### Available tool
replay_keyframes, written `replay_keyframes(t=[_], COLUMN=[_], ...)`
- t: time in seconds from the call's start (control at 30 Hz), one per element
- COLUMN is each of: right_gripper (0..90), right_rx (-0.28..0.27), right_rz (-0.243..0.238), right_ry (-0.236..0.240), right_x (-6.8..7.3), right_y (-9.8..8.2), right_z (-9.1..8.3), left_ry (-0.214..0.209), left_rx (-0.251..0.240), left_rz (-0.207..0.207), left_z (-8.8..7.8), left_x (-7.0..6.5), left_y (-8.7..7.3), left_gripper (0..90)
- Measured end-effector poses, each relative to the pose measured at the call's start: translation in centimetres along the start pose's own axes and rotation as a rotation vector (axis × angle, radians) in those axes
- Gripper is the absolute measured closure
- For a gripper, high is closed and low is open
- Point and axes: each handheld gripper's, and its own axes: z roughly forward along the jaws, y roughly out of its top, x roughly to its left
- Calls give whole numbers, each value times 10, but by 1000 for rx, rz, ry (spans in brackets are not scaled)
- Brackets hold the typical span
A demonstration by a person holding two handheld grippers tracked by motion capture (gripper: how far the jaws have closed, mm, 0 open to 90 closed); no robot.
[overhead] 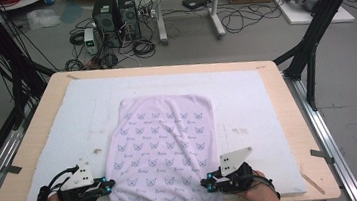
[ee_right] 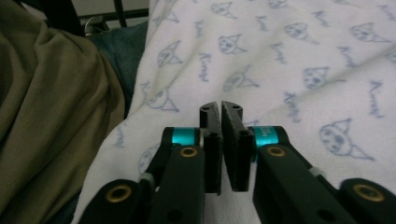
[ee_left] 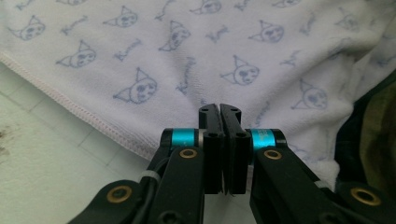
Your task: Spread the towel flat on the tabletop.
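A white cloth (overhead: 163, 142) printed with small blue cat faces lies on the white mat (overhead: 246, 98), its near end hanging over the table's front edge. My left gripper (overhead: 109, 184) is at the cloth's left hem near the front, jaws pressed together. In the left gripper view the cloth (ee_left: 210, 46) lies just beyond the left gripper (ee_left: 219, 109), and no fabric shows between the jaws. My right gripper (overhead: 206, 183) is at the cloth's right side near the front. In the right gripper view the right gripper (ee_right: 219, 106) hovers over the cloth (ee_right: 289, 56), jaws together with a hairline gap.
The mat covers most of the wooden table (overhead: 299, 118). Bare mat lies to the left, right and far side of the cloth. The person's olive garment (ee_right: 46, 116) is close behind the table's front edge. Computers and cables (overhead: 115, 16) sit on the floor beyond the table.
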Motion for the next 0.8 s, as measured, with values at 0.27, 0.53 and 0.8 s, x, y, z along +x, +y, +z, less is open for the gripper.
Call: replay_keyframes(t=[0.27,0.53,0.8], right_gripper=[713,746,710], right_rx=[56,96,58], right_rz=[46,61,67], right_ry=[-38,-41,-80], right_x=[-8,1,-7], right_y=[-8,-22,-15], right_z=[1,-14,-19], left_ry=[-32,-37,23], left_rx=[48,40,-34], left_rz=[15,-28,-70], left_z=[7,-1,0], left_x=[-6,0,24], left_y=[-7,-8,9], left_gripper=[676,626,517])
